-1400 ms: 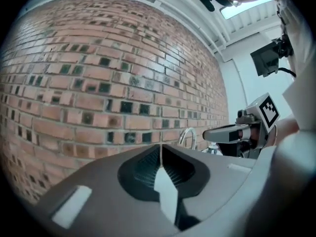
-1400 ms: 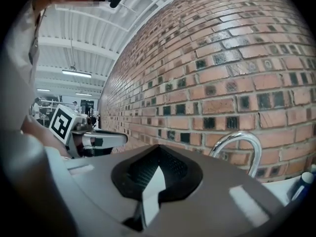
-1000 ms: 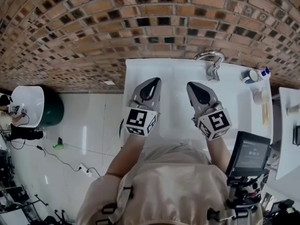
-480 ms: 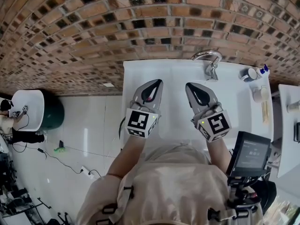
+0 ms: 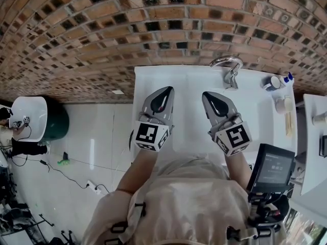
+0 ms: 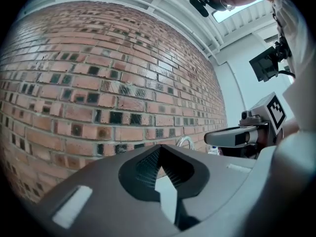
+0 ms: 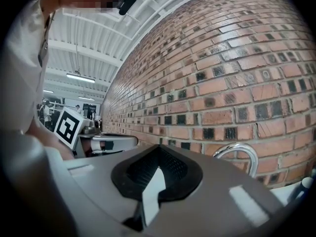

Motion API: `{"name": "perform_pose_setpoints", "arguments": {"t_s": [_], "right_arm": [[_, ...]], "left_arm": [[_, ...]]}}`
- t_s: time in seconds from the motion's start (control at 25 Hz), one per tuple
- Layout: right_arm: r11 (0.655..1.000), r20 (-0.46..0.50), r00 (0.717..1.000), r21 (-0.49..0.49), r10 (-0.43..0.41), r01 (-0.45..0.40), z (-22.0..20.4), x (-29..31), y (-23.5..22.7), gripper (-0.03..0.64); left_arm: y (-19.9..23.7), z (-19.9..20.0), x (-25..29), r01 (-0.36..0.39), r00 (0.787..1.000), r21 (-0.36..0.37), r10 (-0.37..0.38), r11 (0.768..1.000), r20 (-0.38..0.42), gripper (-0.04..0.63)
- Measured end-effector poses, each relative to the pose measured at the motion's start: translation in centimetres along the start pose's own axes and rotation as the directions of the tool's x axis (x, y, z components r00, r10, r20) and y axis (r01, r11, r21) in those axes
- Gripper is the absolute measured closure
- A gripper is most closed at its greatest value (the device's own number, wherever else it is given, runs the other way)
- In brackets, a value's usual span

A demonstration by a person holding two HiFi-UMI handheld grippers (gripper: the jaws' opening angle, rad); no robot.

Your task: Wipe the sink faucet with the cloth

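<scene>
Held left gripper (image 5: 168,90) and right gripper (image 5: 207,94) shut, empty; curved chrome faucet (image 5: 232,70) apart at 1 o'clock. Saw no cloth: before wiping or after.

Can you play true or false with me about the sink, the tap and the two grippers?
1. The left gripper and the right gripper are both shut with nothing in them. True.
2. The faucet is shiny and curved. True.
3. The right gripper is holding a cloth. False: it is shut on nothing.
4. The wall behind the sink is smooth white tile. False: it is a brick wall.
5. The faucet stands closer to the left gripper. False: it is at the back of the white sink top, closer to the right gripper.
</scene>
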State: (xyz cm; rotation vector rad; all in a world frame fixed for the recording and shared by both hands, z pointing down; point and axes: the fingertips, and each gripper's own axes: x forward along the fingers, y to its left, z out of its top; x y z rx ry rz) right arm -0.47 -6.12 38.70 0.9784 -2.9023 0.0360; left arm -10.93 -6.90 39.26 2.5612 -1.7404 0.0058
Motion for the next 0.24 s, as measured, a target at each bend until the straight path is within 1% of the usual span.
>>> {"name": "perform_pose_setpoints", "arguments": {"t_s": [0.12, 0.24], "right_arm": [[1.000, 0.002, 1.000, -0.002, 0.000, 0.000, 0.04, -0.01, -0.03, 0.627], [1.000, -0.001, 1.000, 0.004, -0.001, 0.001, -0.11, 0.04, -0.19, 0.627]], "left_arm": [[-0.12, -0.05, 0.11, 0.009, 1.000, -0.014, -0.009, 1.000, 0.002, 0.593], [-0.17, 0.04, 0.35, 0.013, 1.000, -0.012, -0.013, 1.000, 0.001, 0.593]]}}
